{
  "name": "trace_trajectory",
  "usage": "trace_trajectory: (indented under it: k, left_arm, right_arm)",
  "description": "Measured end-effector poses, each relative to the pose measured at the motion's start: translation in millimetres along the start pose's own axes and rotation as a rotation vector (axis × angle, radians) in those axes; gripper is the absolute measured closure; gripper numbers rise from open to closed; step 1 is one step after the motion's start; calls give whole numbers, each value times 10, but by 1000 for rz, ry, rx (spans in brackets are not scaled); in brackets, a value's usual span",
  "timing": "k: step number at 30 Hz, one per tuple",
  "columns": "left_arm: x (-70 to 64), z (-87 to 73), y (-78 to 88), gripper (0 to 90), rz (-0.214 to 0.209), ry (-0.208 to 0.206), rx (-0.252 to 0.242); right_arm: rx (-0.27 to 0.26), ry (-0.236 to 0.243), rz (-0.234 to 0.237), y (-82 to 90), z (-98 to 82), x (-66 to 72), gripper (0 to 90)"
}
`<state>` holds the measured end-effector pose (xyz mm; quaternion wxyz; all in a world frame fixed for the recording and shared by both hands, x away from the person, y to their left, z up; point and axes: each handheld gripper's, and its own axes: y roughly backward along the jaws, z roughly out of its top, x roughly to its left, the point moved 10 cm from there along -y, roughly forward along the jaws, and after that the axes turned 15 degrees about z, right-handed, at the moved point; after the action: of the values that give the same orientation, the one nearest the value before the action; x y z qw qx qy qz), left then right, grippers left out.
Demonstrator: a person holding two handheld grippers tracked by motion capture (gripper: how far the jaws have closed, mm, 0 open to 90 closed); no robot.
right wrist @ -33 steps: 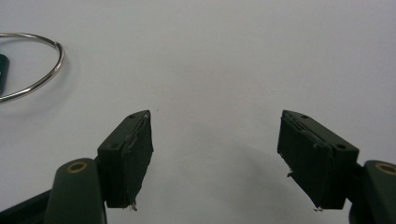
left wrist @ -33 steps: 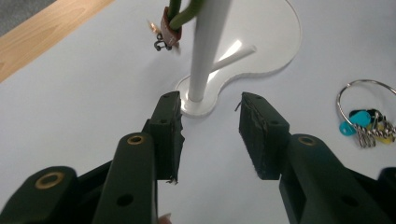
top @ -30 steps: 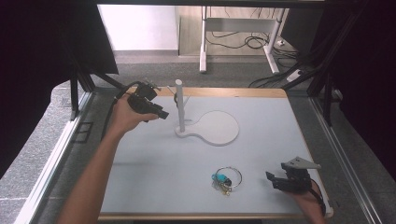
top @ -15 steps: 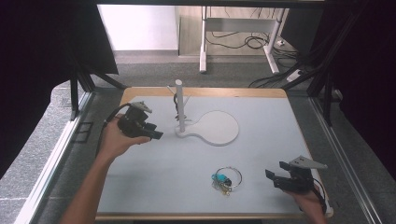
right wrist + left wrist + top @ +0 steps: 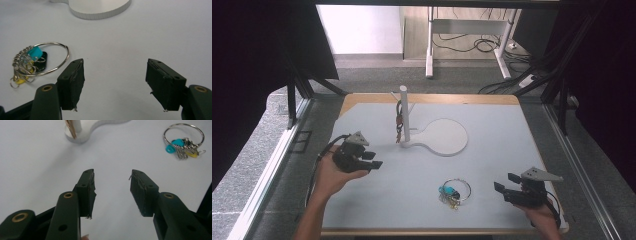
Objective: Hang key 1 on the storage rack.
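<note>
A white stand (image 5: 404, 107) with a round base (image 5: 445, 136) rises at the middle of the table, and a dark brownish strap (image 5: 399, 121) hangs on its post. A metal key ring (image 5: 455, 191) with teal, yellow and black tags lies on the table toward the front. My left gripper (image 5: 373, 160) hovers left of the stand; its jaws have just been opening and nothing is between them (image 5: 112, 173). Right of the ring, my right gripper (image 5: 506, 182) is open and empty (image 5: 115, 62), and its jaws have just been closing a little. The ring (image 5: 37, 62) lies left of its jaws.
The pale table top (image 5: 502, 125) has a wooden rim (image 5: 462, 99). Dark curtains and black frame posts stand on both sides. A desk leg and cables are on the floor beyond the far edge.
My left hand has drawn back from the stand's post toward the near left and sunk lower. The right hand has stayed in place.
</note>
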<state>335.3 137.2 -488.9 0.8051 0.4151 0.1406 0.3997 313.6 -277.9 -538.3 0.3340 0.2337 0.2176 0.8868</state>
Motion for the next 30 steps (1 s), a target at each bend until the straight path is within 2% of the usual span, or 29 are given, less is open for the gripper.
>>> trace_trajectory:
  k: [1,4,7,10,11,15,16,18,20,22,24,26,27,28,29,30]
  left_arm:
    - [-35,-33,-13,553,-8,3,3]
    - [-91,-53,-30,552,9,-13,-4]
    - [-171,-110,-66,551,23,-49,12]
    - [-216,-148,-82,549,7,-44,11]
    - [-243,-200,-91,549,-15,-32,6]
    - [-247,-286,-102,548,7,-42,23]
    - [-271,-307,-85,548,-26,-24,5]
    - [-267,-324,-83,548,-28,-19,2]
    - [-252,-374,-98,546,-13,-17,7]
    - [-234,-395,-109,544,-26,-4,6]
    - [-197,-443,-115,541,-34,11,10]
    - [-183,-454,-106,540,-29,7,7]
    - [-184,-451,-95,537,-30,10,3]
    - [-193,-441,-77,537,-41,12,-8]
    - [-201,-434,-59,536,-51,16,-17]
    - [-205,-434,-37,530,-54,20,-24]
  right_arm:
    - [-2,-1,4,-5,4,11,322]
    - [9,7,12,-49,4,51,328]
    - [18,14,18,-73,-2,71,329]
    - [21,15,16,-83,-6,69,332]
    - [22,14,16,-86,-9,69,332]
    - [26,12,15,-102,-13,80,332]
    - [26,15,16,-109,-10,88,332]
    - [28,16,16,-118,-9,96,332]
    - [38,23,16,-142,-13,119,332]
    - [50,31,17,-168,-19,134,332]
    - [75,38,18,-210,-25,139,335]
    - [85,39,15,-227,-24,136,339]
    - [117,46,16,-264,-24,141,349]
    - [117,46,16,-264,-24,141,349]
    - [138,51,15,-283,-18,145,353]
    - [187,71,8,-321,28,162,363]
